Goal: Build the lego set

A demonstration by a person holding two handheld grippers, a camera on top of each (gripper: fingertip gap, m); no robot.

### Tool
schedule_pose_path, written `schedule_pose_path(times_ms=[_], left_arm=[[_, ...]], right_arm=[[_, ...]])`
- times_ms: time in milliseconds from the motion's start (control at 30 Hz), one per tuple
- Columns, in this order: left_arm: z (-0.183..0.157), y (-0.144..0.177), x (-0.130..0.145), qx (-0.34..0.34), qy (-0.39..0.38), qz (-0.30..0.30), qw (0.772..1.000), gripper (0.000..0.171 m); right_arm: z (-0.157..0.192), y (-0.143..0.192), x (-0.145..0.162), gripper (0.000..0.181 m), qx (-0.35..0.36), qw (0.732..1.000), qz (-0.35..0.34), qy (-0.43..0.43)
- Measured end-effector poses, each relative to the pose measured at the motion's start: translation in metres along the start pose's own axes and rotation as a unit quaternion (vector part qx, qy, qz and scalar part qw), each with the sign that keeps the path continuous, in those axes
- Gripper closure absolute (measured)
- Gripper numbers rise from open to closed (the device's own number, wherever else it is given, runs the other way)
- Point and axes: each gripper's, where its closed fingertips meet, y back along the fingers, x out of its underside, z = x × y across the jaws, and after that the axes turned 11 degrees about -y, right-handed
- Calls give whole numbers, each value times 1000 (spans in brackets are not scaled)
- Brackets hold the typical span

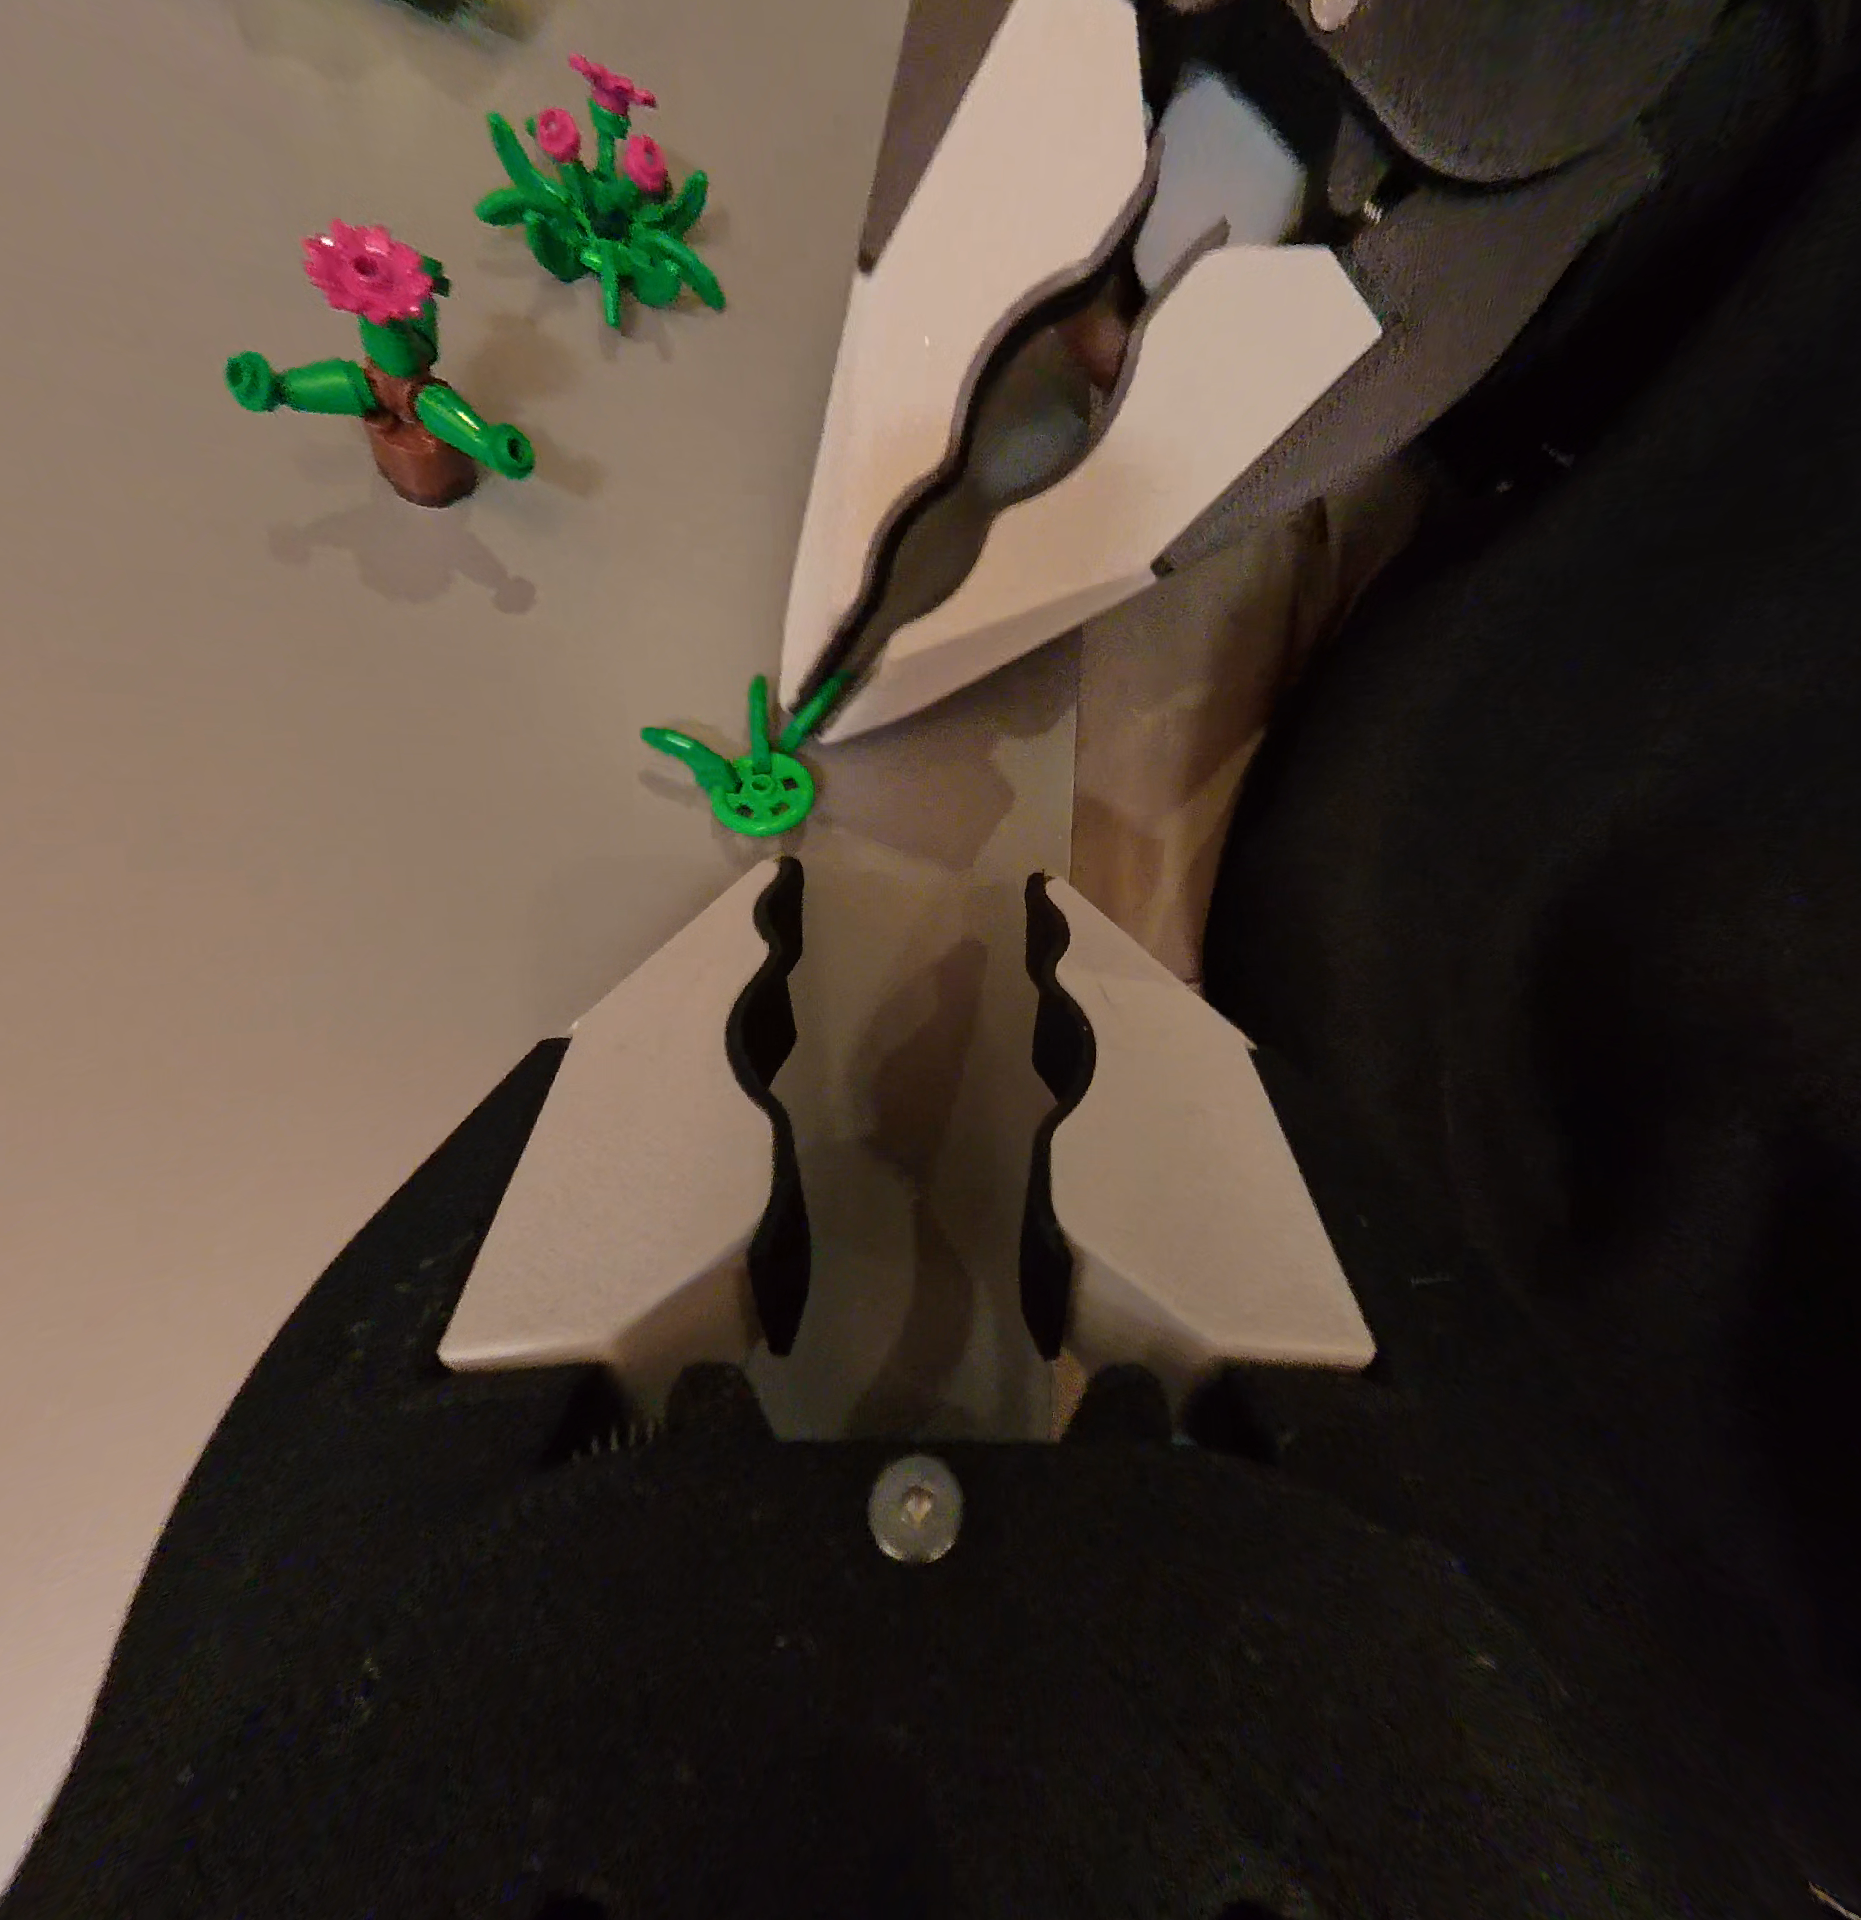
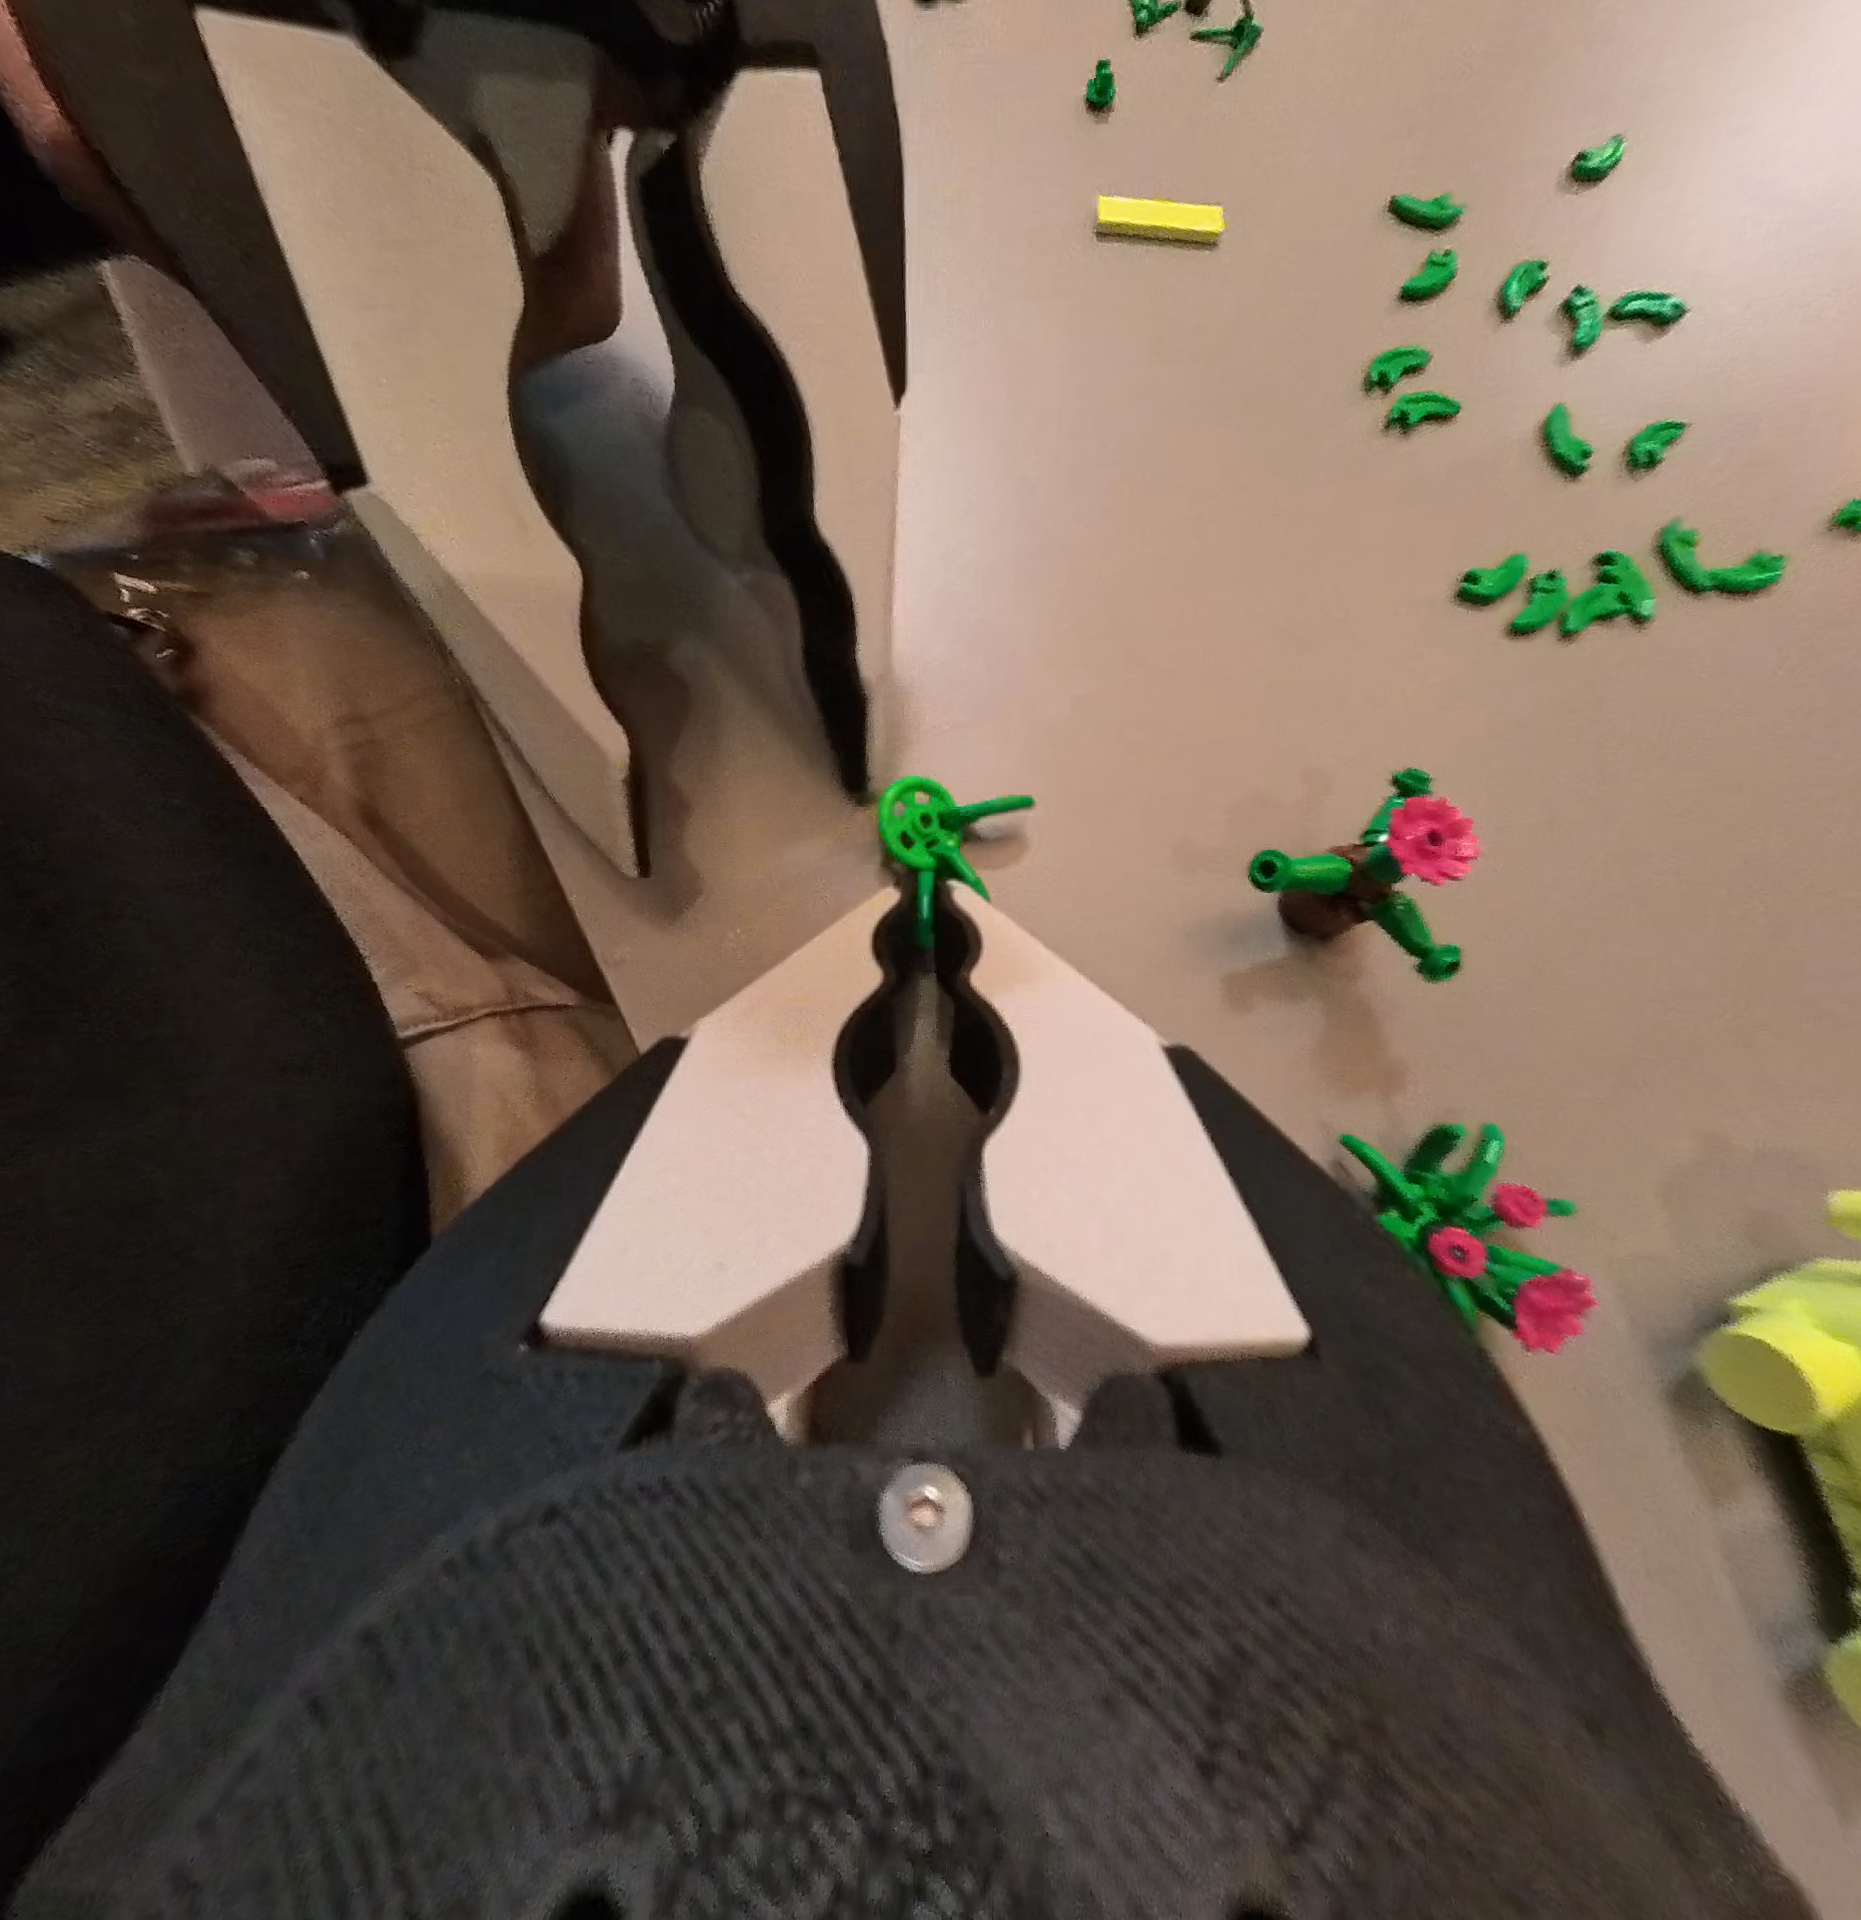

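A small green wheel-shaped lego piece with thin leaf stems (image 1: 765,795) sits near the table's edge. My right gripper (image 2: 928,914) is shut on one of its stems; it shows in the left wrist view (image 1: 817,717) coming down from above. The piece shows in the right wrist view (image 2: 921,826) just past my fingertips. My left gripper (image 1: 910,873) is open and empty, its left tip just short of the green wheel. It shows in the right wrist view (image 2: 749,831) opposite my right gripper.
A pink flower on a brown base (image 1: 386,364) (image 2: 1373,873) and a green plant with three pink flowers (image 1: 599,197) (image 2: 1477,1236) stand nearby. Several loose green leaves (image 2: 1570,447), a yellow flat bar (image 2: 1160,220) and a yellow-green build (image 2: 1819,1403) lie to the right. The table edge (image 1: 1071,790) and a person's dark clothing are close. My left and right fingertips are right by each other.
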Motion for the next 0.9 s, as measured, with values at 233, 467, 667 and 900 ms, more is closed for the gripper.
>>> schedule_pose_path(times_ms=[233,467,667,900], left_arm=[[12,7,-7,-33,0,-27,999,140],[26,0,-12,-84,-8,-28,996,167],[27,-6,-7,-91,-2,-7,996,171],[27,-6,-7,-102,1,2,995,171]], right_arm=[[-3,6,-3,180,-1,1000,-8,-24],[1,3,-2,180,-27,995,-14,-90],[3,0,-3,180,-32,994,-5,-102],[3,-1,-1,180,-31,993,12,-114]])
